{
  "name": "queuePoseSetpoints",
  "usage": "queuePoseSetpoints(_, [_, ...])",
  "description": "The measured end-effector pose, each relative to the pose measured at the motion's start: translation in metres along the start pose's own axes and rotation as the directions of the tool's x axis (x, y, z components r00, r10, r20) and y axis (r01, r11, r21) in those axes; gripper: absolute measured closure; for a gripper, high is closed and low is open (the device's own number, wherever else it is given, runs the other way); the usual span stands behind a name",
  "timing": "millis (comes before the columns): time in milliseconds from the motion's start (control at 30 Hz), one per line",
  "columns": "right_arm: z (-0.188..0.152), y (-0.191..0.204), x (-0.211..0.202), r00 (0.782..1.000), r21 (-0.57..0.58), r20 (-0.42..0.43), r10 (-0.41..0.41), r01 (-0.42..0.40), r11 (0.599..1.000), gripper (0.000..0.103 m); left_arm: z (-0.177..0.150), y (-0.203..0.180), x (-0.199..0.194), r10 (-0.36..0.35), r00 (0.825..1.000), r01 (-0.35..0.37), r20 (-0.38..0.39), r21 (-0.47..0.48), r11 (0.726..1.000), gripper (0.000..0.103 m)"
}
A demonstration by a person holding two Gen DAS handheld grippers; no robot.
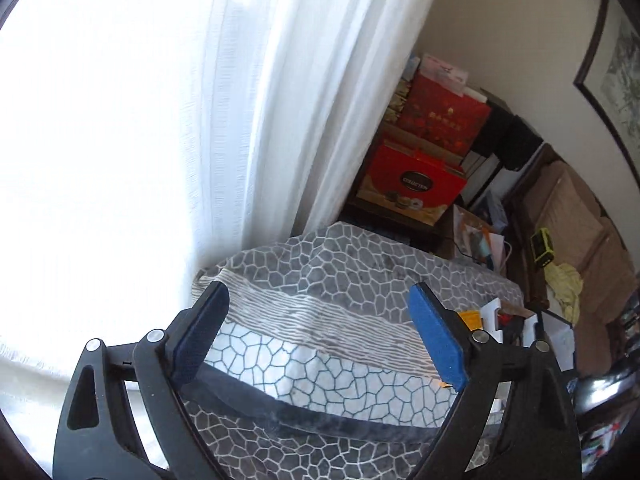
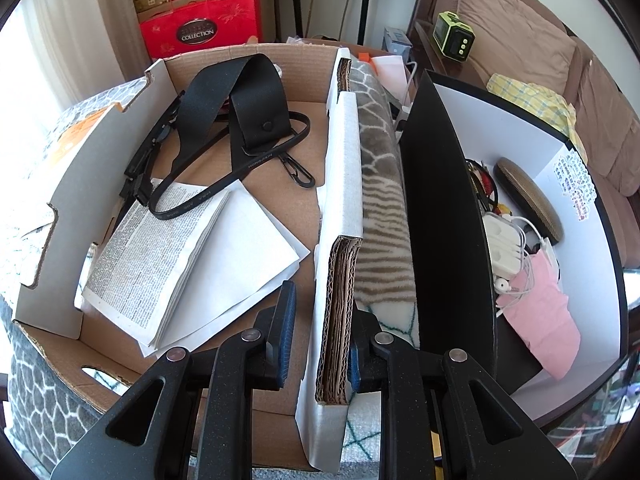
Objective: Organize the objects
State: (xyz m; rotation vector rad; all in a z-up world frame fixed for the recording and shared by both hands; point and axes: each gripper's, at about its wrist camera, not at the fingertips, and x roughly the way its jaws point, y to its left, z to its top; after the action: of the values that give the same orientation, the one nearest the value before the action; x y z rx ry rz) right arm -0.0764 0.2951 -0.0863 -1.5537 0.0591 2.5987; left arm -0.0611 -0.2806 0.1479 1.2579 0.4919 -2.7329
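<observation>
In the right wrist view a cardboard box (image 2: 52, 184) sits on a grey patterned blanket (image 2: 380, 152). It holds a black strap with a clip (image 2: 240, 120) and folded printed papers (image 2: 160, 264). My right gripper (image 2: 320, 344) straddles the box's right wall (image 2: 340, 272), one blue pad inside and one outside; the inner pad stands a little off the wall. A black-and-white box (image 2: 440, 200) to the right holds white cables, a pink cloth (image 2: 540, 320) and a woven case (image 2: 528, 196). My left gripper (image 1: 320, 336) is open and empty above the blanket (image 1: 328, 280).
A bright white curtain (image 1: 240, 100) fills the left. Red gift boxes (image 1: 416, 180) are stacked in the corner. A brown sofa (image 2: 520, 20) with a yellow cloth (image 2: 532, 100) and a green device (image 2: 454, 38) stands at the right.
</observation>
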Motion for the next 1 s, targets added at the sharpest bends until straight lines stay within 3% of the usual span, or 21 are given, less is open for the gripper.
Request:
queuePoseSetpoints(167, [0.000, 0.000, 0.000, 1.000, 0.000, -0.001, -0.002, 0.002, 1.000, 0.081, -0.042, -0.008, 0.037, 0.009, 0.998, -0.007, -0.056, 0.024, 1.000, 0.013])
queuePoseSetpoints(500, [0.000, 0.002, -0.001, 1.000, 0.001, -0.002, -0.007, 0.007, 1.000, 0.081, -0.131, -0.129, 0.143, -0.127, 0.973, 0.151, -0.193, 0.115, 0.982, 0.013])
queuePoseSetpoints(633, [0.000, 0.001, -0.001, 1.000, 0.007, 0.001, -0.006, 0.006, 1.000, 0.081, -0.143, -0.163, 0.172, -0.154, 0.964, 0.189, -0.217, 0.147, 0.971, 0.013])
queuePoseSetpoints(833, [-0.001, 0.000, -0.001, 1.000, 0.008, 0.004, -0.007, 0.007, 1.000, 0.081, -0.152, -0.183, 0.209, -0.234, 0.929, 0.275, -0.286, 0.111, 0.955, 0.013])
queuePoseSetpoints(1000, [-0.001, 0.000, -0.001, 1.000, 0.010, 0.004, -0.007, 0.007, 1.000, 0.081, -0.153, -0.192, 0.231, -0.253, 0.918, 0.291, -0.305, 0.087, 0.953, 0.013])
